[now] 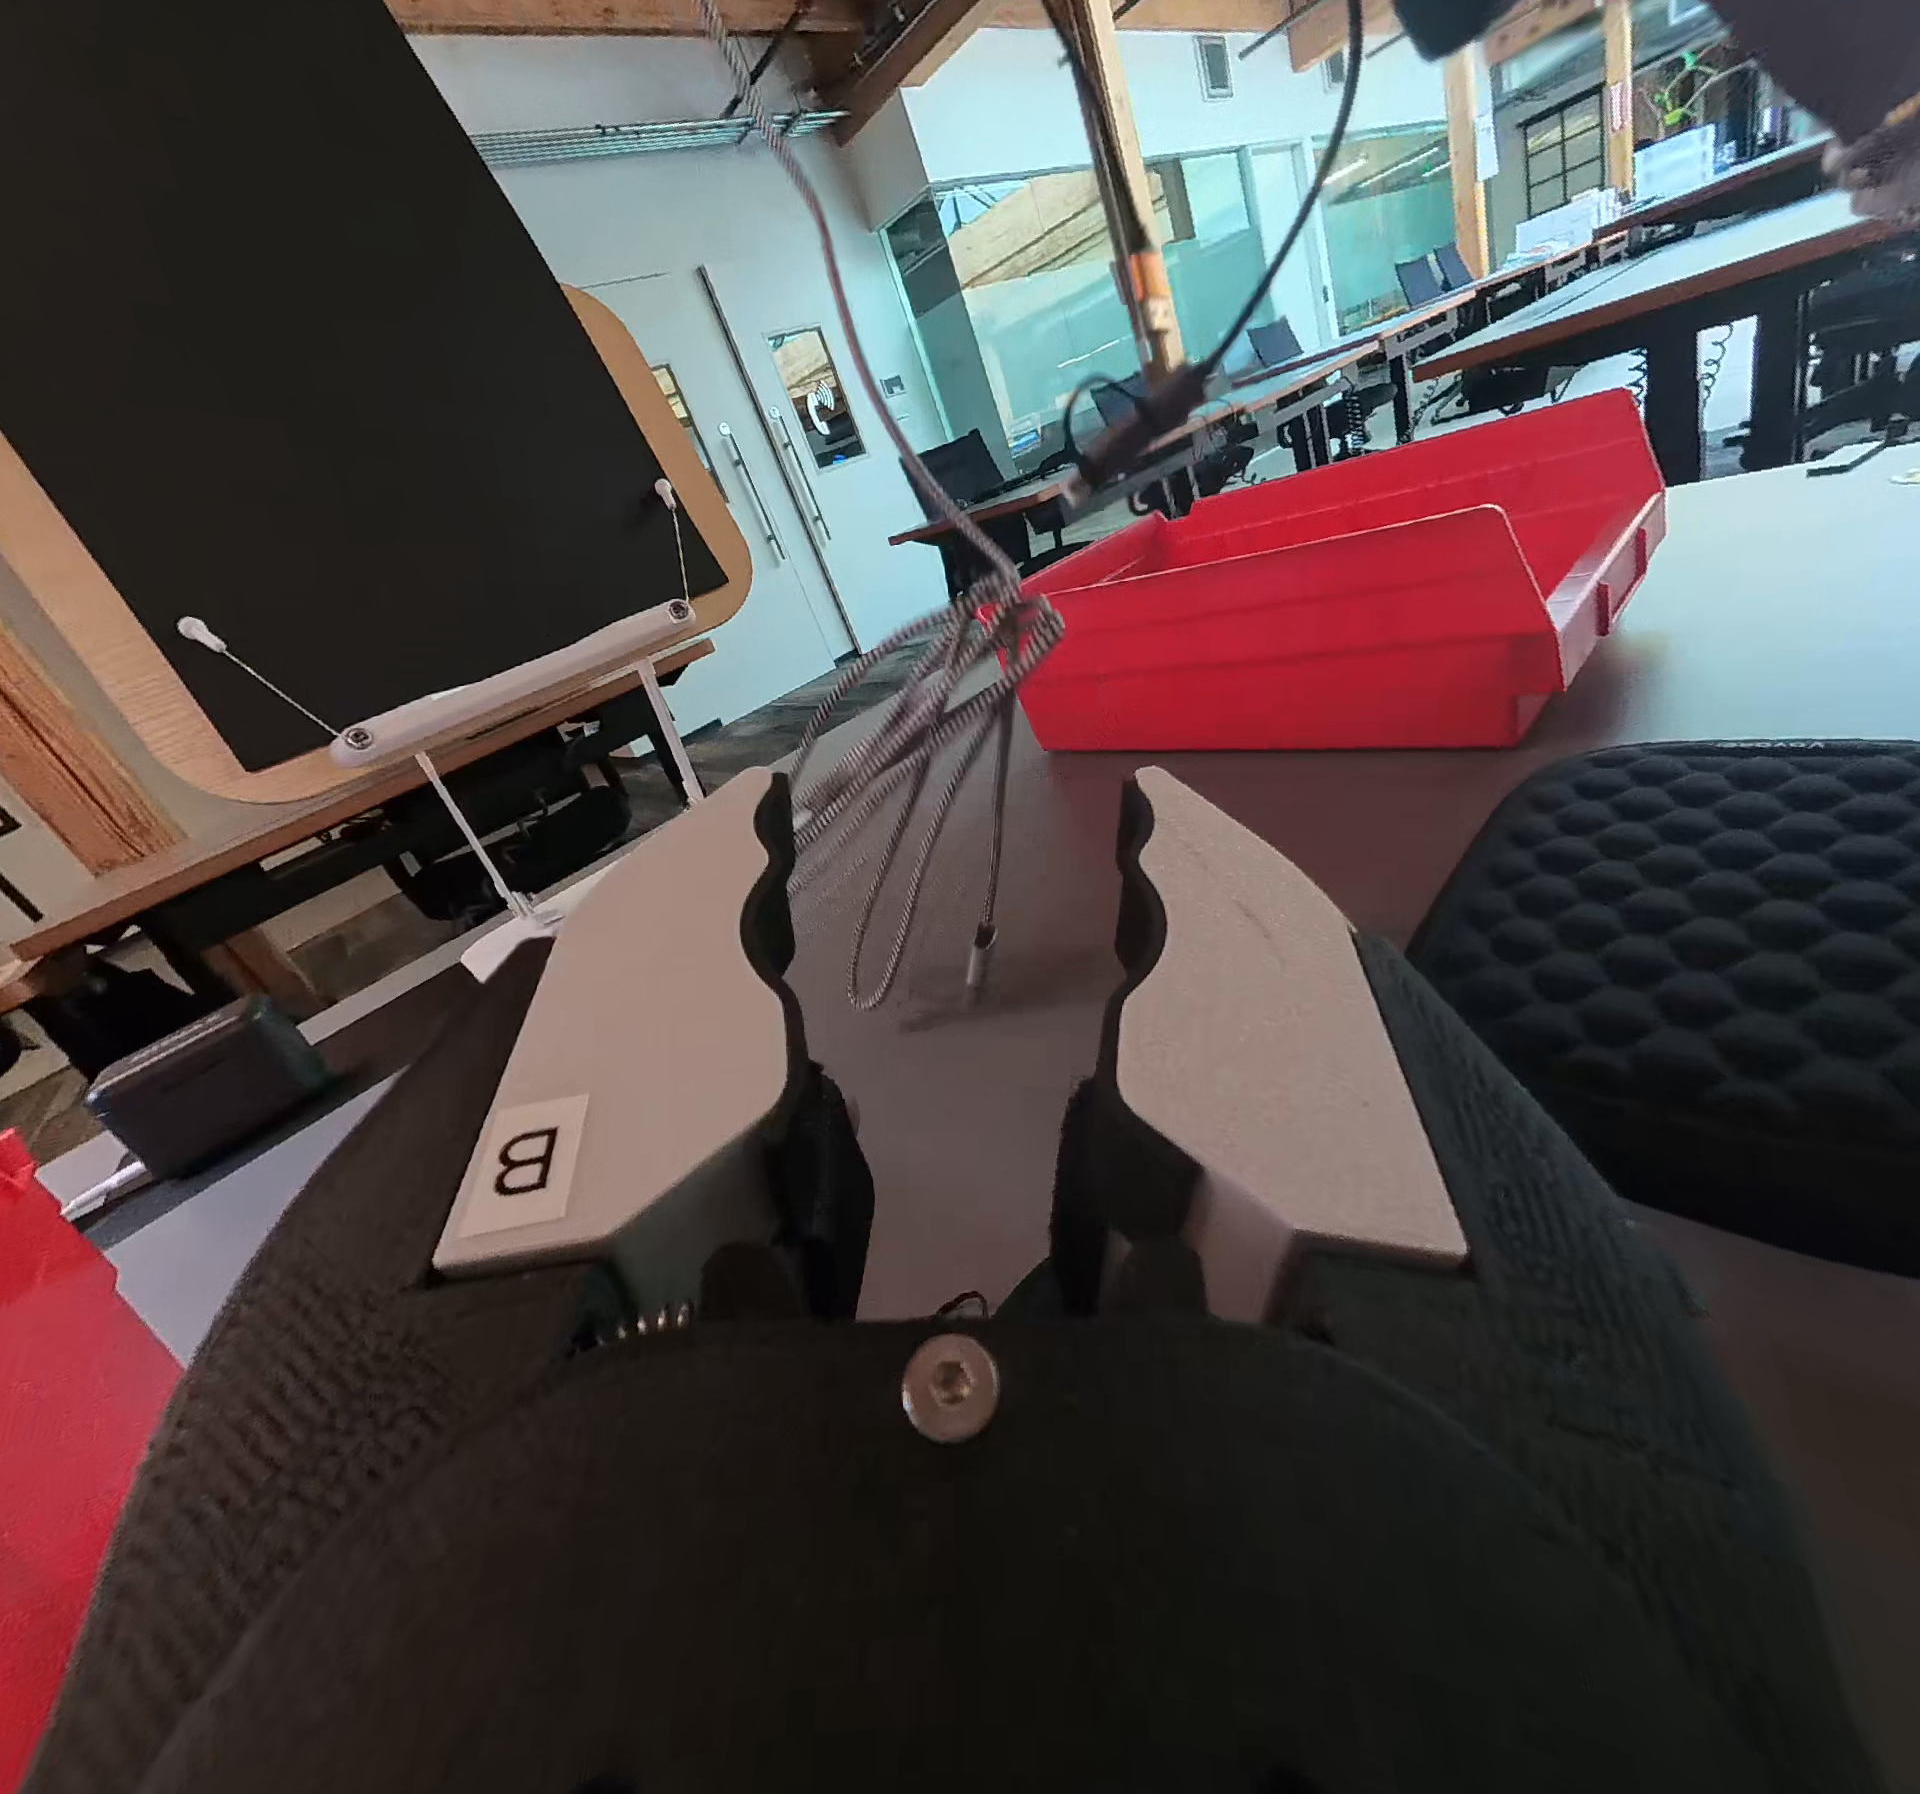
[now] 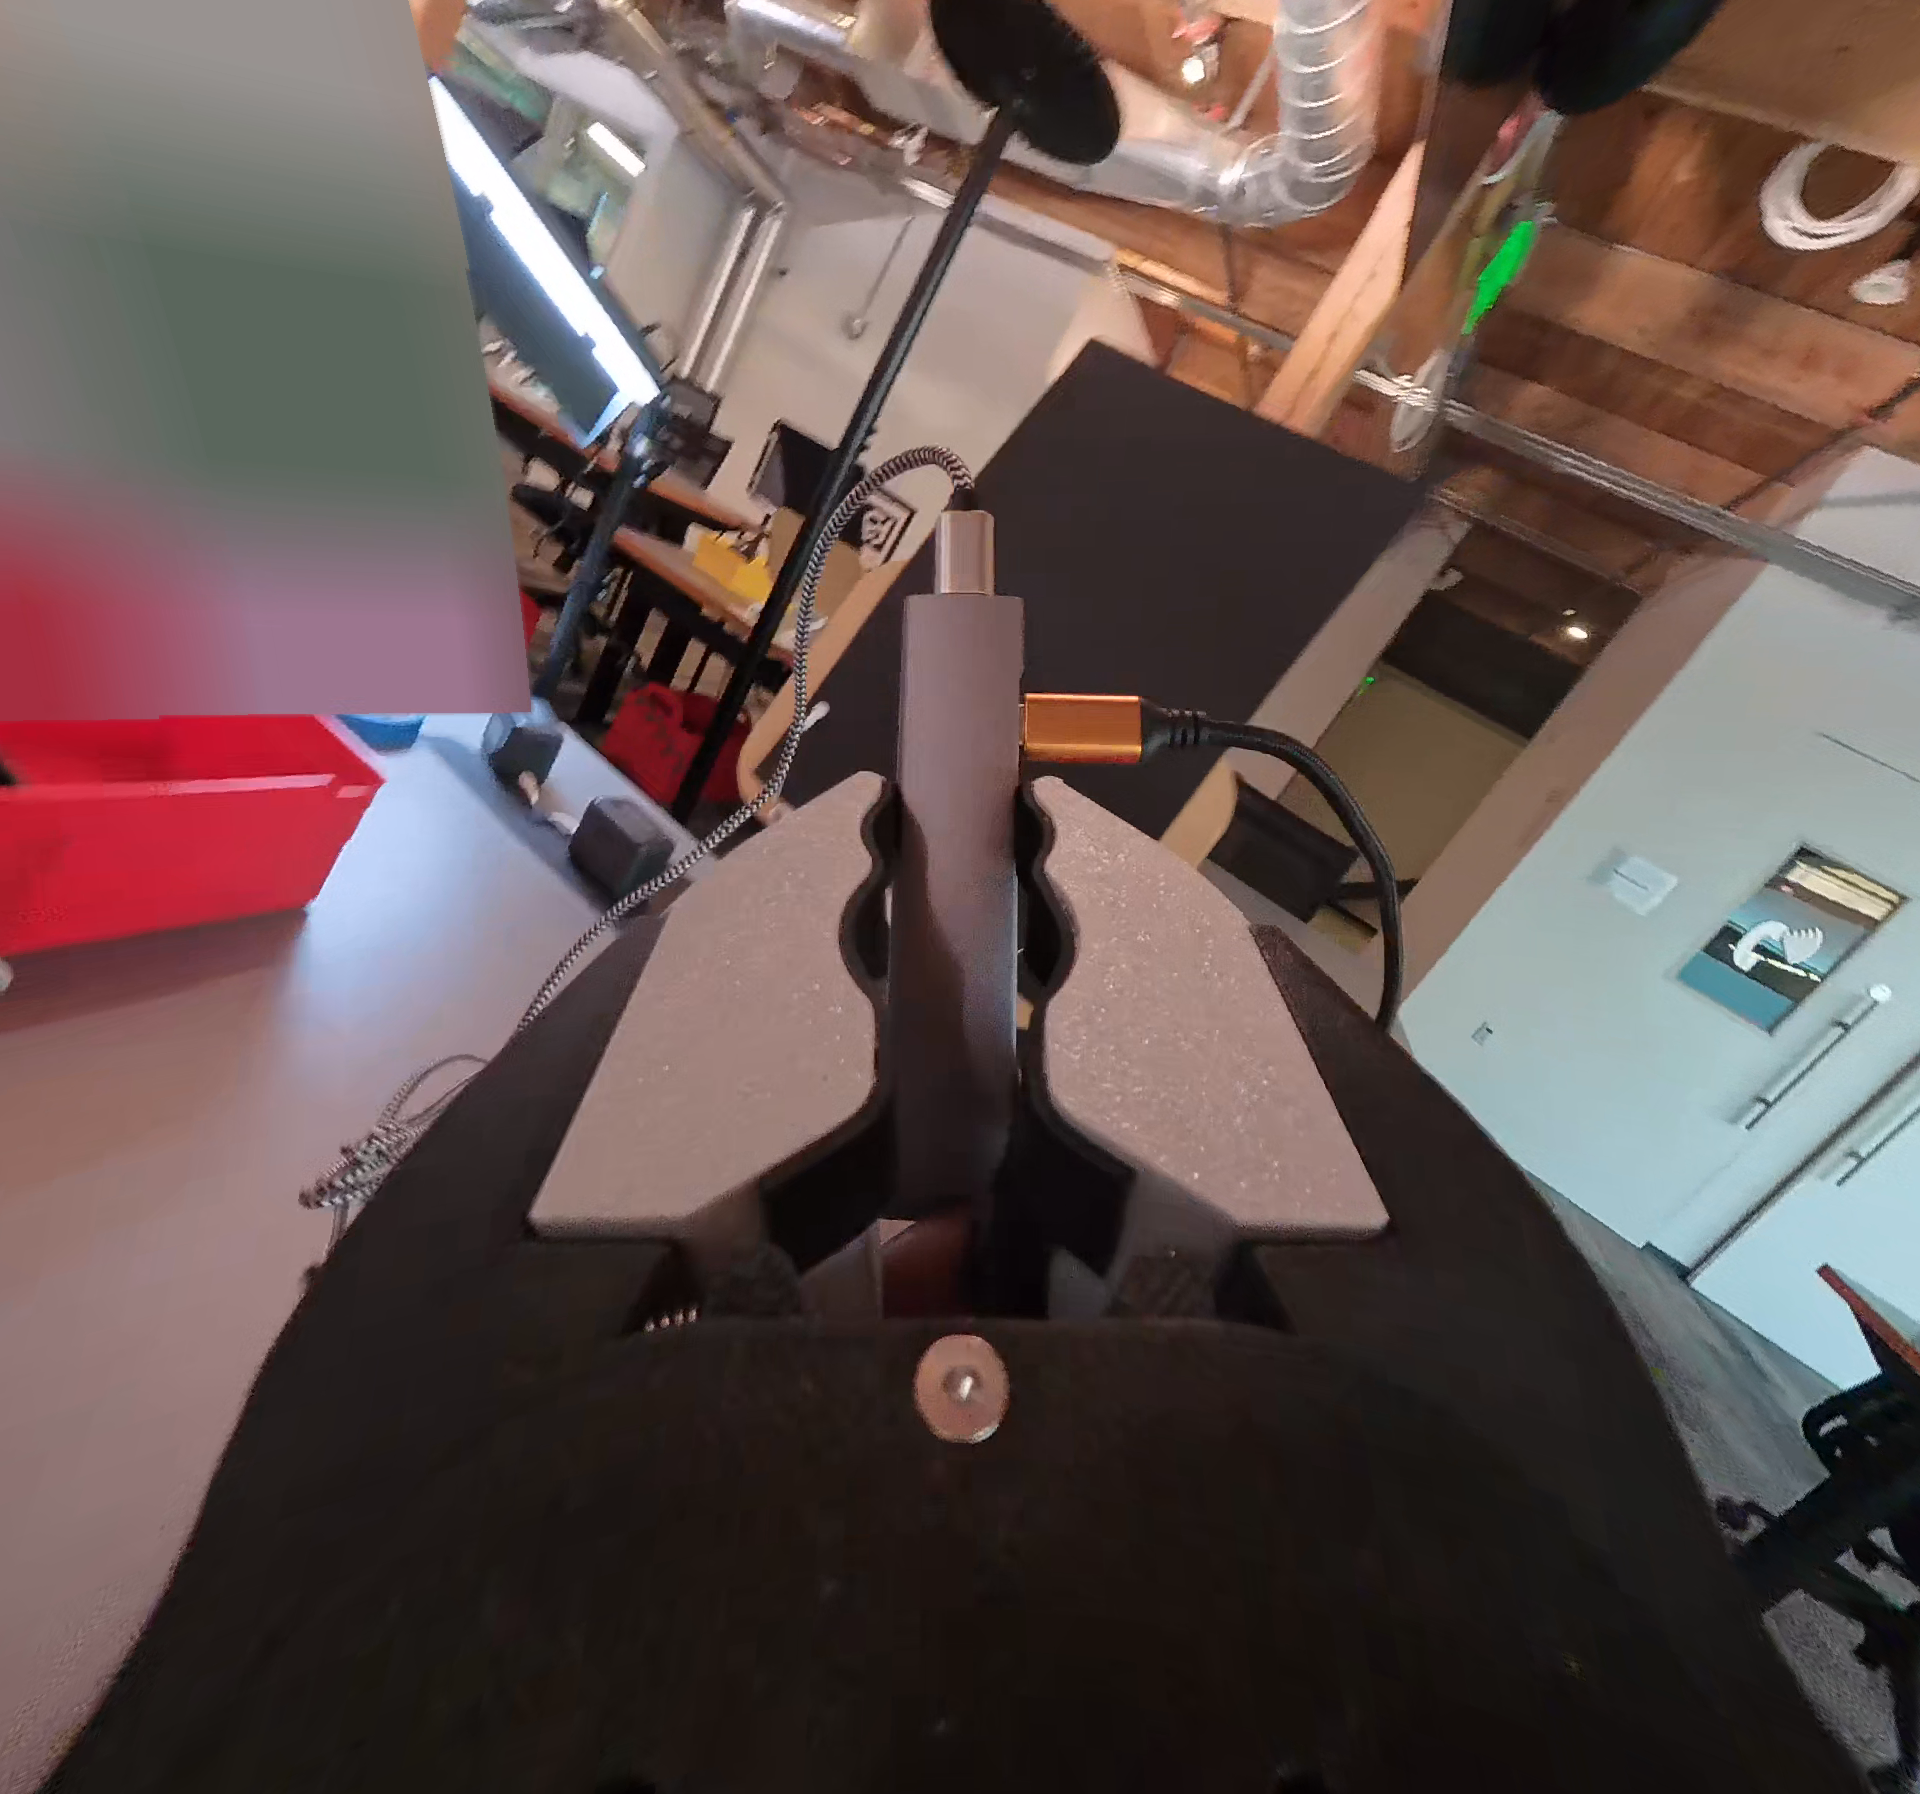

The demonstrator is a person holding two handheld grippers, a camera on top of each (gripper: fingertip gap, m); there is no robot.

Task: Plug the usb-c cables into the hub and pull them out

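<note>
Right wrist view: my right gripper (image 2: 958,809) clamps the hub (image 2: 956,871), silver plug (image 2: 964,551) and orange plug (image 2: 1081,728) seated. My left gripper (image 1: 951,819) gapes empty over the braided cable (image 1: 914,778) on the table (image 1: 1766,601); unplugging comes next, I judge.

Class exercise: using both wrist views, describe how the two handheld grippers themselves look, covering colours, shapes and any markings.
Both match: the left gripper and right gripper each have a rounded, textured black body with a silver screw in the middle. Their fingers are flat grey plates with wavy black inner edges. Only the left one shows a small white sticker bearing a letter.
</note>
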